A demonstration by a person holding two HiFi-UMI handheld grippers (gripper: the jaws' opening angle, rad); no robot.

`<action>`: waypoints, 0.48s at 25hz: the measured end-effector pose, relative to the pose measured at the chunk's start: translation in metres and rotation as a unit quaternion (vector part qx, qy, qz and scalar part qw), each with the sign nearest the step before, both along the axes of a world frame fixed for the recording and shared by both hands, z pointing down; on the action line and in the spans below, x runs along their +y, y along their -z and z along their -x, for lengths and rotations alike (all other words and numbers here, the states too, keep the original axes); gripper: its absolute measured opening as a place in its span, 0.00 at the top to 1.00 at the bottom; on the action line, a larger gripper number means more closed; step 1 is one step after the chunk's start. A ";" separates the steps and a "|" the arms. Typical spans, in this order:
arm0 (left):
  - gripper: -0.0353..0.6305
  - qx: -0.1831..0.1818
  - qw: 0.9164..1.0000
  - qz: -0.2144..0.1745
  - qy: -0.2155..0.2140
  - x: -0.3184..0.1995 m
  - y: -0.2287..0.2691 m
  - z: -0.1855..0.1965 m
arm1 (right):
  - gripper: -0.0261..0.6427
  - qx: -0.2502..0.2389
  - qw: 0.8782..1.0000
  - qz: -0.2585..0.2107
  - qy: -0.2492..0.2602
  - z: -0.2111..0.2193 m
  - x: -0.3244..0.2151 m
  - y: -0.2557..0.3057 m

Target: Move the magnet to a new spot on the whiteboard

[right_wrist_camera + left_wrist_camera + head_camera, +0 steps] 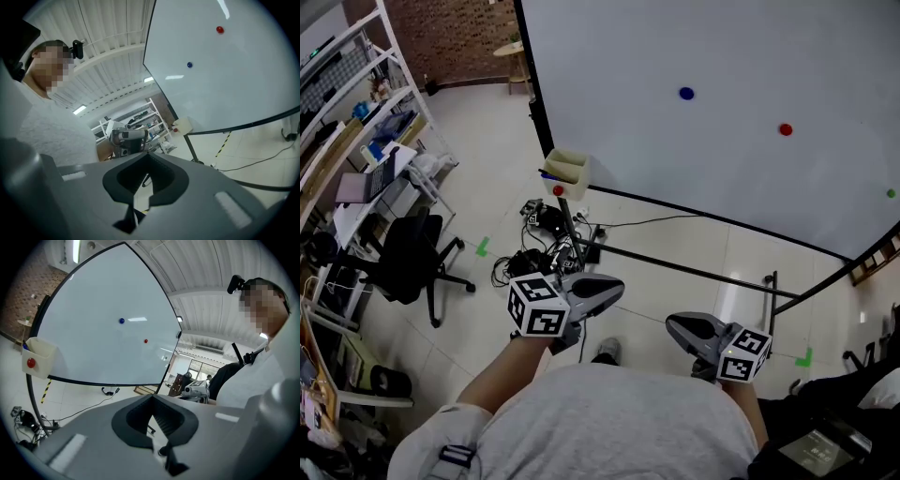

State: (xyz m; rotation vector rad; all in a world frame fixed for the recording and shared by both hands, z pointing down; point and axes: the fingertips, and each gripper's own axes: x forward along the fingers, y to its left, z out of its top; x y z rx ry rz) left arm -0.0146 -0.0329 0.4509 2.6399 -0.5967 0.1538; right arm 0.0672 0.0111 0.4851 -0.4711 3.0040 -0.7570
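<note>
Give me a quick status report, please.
Both shut, empty: left gripper, right gripper, short of the whiteboard. Untouched on it: blue magnet, red magnet. Path looks clear.

the whiteboard (722, 56) stands ahead of the person (609, 422) and fills the upper right of the head view. three magnets sit on it. the first magnet (686, 93) is toward the board's middle, and the second magnet (786, 129) is to its right and slightly lower. the third magnet (891, 193) is further right, near the lower right corner. a bin (565, 169) hangs at the board's lower left corner, with a small round piece (558, 190) on its front wall. cables (534, 248) lie on the floor (487, 187) below the bin. shelves (347, 141) stand at the far left, with a chair (408, 258) before them. the left gripper (614, 289) and right gripper (673, 325) are side by side close to the person, well apart from the board.
</note>
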 end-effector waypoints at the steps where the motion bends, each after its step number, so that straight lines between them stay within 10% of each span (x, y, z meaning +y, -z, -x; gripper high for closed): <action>1: 0.97 0.002 1.000 -0.001 -0.002 -0.013 0.001 0.004 | 0.96 0.000 1.000 -0.008 0.005 0.006 -0.011 0.002; 12: 0.97 0.004 0.997 -0.020 -0.068 -0.158 0.002 0.040 | 0.96 0.043 0.996 -0.073 0.024 0.074 -0.132 0.000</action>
